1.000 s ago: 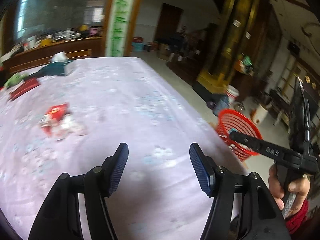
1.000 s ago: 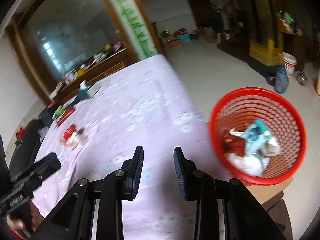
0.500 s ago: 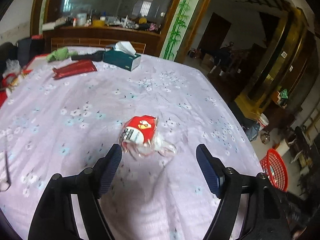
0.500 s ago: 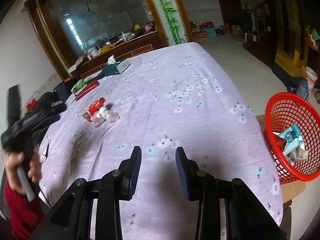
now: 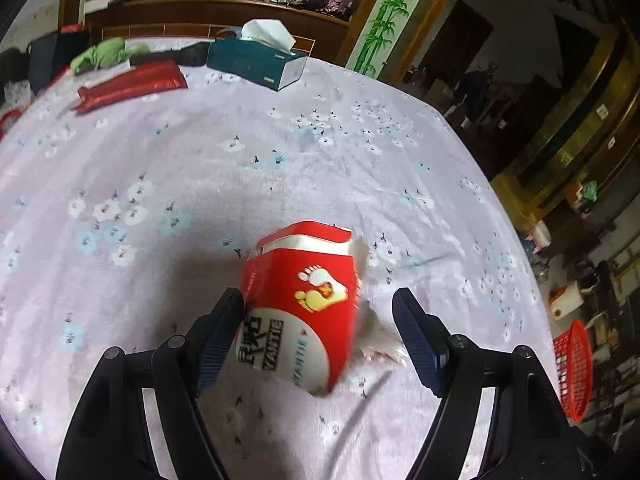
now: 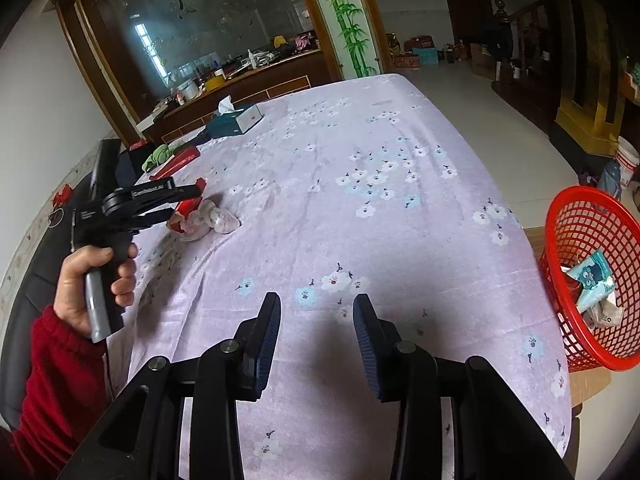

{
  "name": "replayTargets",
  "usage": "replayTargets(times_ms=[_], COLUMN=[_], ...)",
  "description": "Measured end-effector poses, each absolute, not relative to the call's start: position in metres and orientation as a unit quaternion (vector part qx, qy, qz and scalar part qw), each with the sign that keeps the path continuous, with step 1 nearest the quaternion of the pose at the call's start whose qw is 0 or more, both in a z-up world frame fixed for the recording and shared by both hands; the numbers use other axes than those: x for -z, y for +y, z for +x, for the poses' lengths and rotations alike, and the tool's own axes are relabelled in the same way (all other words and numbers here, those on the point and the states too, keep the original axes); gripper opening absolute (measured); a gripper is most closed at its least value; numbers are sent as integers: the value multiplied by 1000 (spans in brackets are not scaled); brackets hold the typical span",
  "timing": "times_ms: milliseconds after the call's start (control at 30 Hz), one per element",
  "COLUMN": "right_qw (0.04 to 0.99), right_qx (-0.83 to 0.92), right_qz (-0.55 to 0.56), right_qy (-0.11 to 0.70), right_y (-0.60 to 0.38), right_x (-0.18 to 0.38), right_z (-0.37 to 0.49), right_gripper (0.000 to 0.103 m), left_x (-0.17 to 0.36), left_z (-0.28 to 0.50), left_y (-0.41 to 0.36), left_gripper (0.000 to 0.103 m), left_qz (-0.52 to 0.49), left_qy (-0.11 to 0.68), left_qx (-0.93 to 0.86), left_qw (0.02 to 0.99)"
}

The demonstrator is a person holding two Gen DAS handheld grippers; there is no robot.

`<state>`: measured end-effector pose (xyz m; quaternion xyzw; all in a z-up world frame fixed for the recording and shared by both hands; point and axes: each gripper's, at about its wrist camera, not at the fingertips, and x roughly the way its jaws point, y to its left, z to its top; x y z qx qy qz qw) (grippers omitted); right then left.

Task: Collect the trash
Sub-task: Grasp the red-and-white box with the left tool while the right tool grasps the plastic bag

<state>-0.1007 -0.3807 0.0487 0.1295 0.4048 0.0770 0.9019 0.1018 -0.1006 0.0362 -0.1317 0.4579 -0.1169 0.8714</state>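
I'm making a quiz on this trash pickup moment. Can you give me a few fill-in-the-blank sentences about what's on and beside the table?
1. The open left gripper straddles a crumpled ____ and white package.
2. The trash already collected lies in a red ____ beside the table.
3. Tissue sticks out of the teal ____ at the table's far end.
4. The right gripper holds ____.

Missing words: red; basket; box; nothing

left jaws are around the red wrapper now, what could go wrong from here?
1. The left gripper is open with the red wrapper off-centre against one jaw; closing may pinch only an edge.
2. The clear crumpled plastic beside it could stay behind.
3. The red basket sits off the table's far edge, a long carry.
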Motion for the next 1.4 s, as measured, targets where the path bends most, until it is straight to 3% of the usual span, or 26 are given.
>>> replayTargets(times_ms=[67, 233, 567, 867, 1067, 1233, 1400], right_qw=[900, 896, 879, 853, 840, 848, 860], right_qx=[-80, -94, -154, -189, -226, -238, -216], right_qz=[126, 119, 100, 134, 108, 20, -39], right_qy=[408, 418, 440, 468, 481, 473, 461], right_y=[-377, -361, -299, -255, -230, -203, -186], right_x=[-49, -52, -52, -5, 5, 7, 16], right_z=[-95, -75, 13, 100, 102, 86, 78], right_gripper=[41, 41, 42, 42, 44, 44, 32], left_x=[-29, -27, -39, -37, -36, -34, -34], left_z=[104, 99, 78, 75, 78, 82, 81], left_y=[-96, -81, -44, -36, -34, -34, -35], left_gripper=[57, 50, 50, 51, 51, 51, 51], left_qz=[-146, -169, -165, -130, -128, -130, -120], left_qy=[462, 442, 359, 344, 348, 351, 346], left_qx=[122, 128, 62, 9, 6, -1, -10], left_qw=[866, 871, 917, 930, 929, 927, 930])
